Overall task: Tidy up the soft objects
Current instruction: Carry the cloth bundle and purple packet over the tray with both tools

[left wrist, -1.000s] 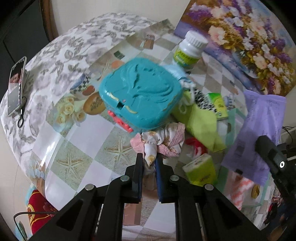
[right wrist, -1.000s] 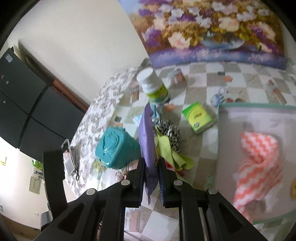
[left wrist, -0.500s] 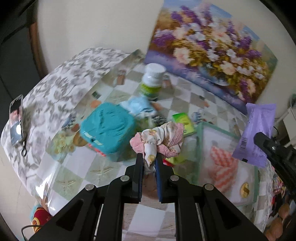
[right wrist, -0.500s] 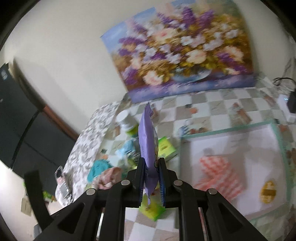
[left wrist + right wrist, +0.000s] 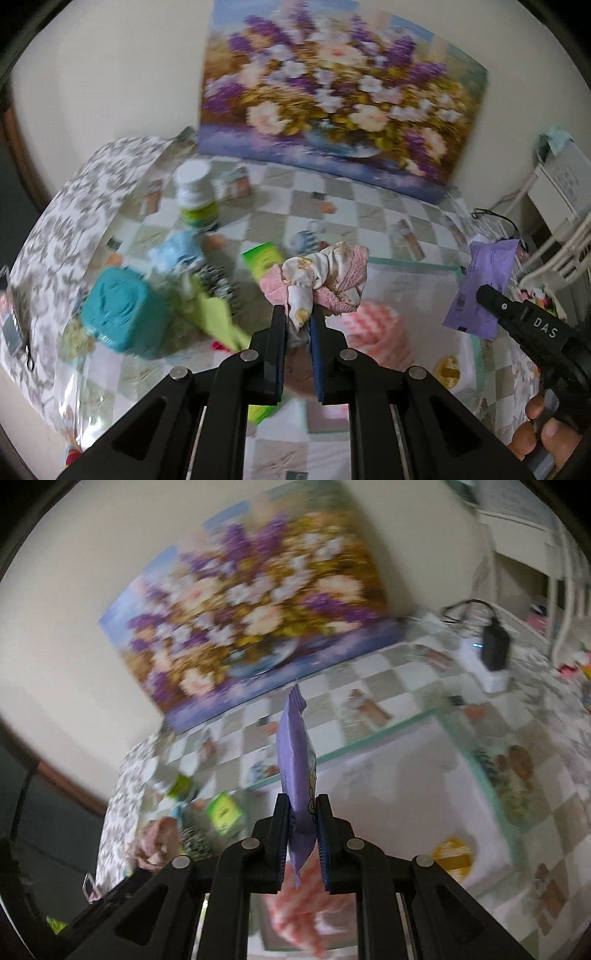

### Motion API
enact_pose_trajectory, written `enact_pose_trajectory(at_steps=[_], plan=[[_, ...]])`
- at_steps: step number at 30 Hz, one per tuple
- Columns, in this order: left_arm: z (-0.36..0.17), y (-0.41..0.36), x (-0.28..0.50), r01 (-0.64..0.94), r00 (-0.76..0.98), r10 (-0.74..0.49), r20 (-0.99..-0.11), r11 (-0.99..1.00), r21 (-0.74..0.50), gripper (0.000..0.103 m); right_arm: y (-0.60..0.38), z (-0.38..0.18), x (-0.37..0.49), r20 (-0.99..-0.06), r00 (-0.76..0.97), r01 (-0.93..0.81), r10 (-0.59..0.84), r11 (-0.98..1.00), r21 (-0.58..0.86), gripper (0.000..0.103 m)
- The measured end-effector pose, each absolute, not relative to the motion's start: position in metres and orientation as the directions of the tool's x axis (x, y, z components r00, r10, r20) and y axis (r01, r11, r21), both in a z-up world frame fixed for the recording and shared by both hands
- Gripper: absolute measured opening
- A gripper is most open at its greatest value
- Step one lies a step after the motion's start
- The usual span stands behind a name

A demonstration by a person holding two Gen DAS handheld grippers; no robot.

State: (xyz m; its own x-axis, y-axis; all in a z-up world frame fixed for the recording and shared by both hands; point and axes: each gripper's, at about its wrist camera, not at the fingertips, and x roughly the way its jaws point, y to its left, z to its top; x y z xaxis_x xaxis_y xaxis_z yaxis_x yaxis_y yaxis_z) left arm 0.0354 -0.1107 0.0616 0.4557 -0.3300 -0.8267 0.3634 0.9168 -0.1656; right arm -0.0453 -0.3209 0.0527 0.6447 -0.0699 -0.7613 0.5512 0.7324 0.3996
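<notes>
In my left wrist view, far left of the green-rimmed tray (image 5: pixel 413 261), a teal plastic box (image 5: pixel 117 313) sits on the checkered surface (image 5: pixel 369 212). Beyond it stands a white-capped bottle (image 5: pixel 195 197), and between box and tray lie a pale blue bundle (image 5: pixel 176 251), a black-and-white patterned cloth (image 5: pixel 218 280), a lime-green cloth (image 5: pixel 216 319) and a green packet (image 5: pixel 264 256).

My left hand-held gripper (image 5: pixel 298 323) is clamped on a pink and cream floral cloth bundle (image 5: pixel 321 282), held up in the air over the tray's left edge. Inside the tray rest a coral chevron cloth (image 5: pixel 376 332) and a yellow round item (image 5: pixel 447 371).

At the tray's right side, my right hand-held gripper (image 5: pixel 302 821) pinches a purple flat packet (image 5: pixel 297 771) edge-on, lifted above the tray (image 5: pixel 476 760); the left view shows this packet (image 5: pixel 484 288) hanging over the tray's right rim. Behind the tray a flower painting (image 5: pixel 332 92) leans against the wall.

Both views are motion-blurred, so finer detail is unreadable.
</notes>
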Motion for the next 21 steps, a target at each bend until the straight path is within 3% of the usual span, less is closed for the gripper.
enact_pose_trajectory(at_steps=[5, 12, 21], plan=[[0.059, -0.147, 0.039, 0.43, 0.437, -0.346, -0.83, 0.891, -0.145, 0.012, -0.359, 0.043, -0.062, -0.757, 0.647, 0.615, -0.091, 0.65, 0.447, 0.015], [0.032, -0.187, 0.049, 0.471, 0.391, -0.341, -0.855, 0.872, -0.133, 0.012, -0.392, 0.024, -0.068, -0.807, 0.564, 0.707, -0.174, 0.606, 0.364, 0.015], [-0.018, -0.22, 0.057, 0.499, 0.316, -0.337, -0.887, 0.854, -0.147, 0.013, -0.403, -0.026, -0.055, -0.881, 0.463, 0.737, -0.103, 0.596, 0.318, 0.016]])
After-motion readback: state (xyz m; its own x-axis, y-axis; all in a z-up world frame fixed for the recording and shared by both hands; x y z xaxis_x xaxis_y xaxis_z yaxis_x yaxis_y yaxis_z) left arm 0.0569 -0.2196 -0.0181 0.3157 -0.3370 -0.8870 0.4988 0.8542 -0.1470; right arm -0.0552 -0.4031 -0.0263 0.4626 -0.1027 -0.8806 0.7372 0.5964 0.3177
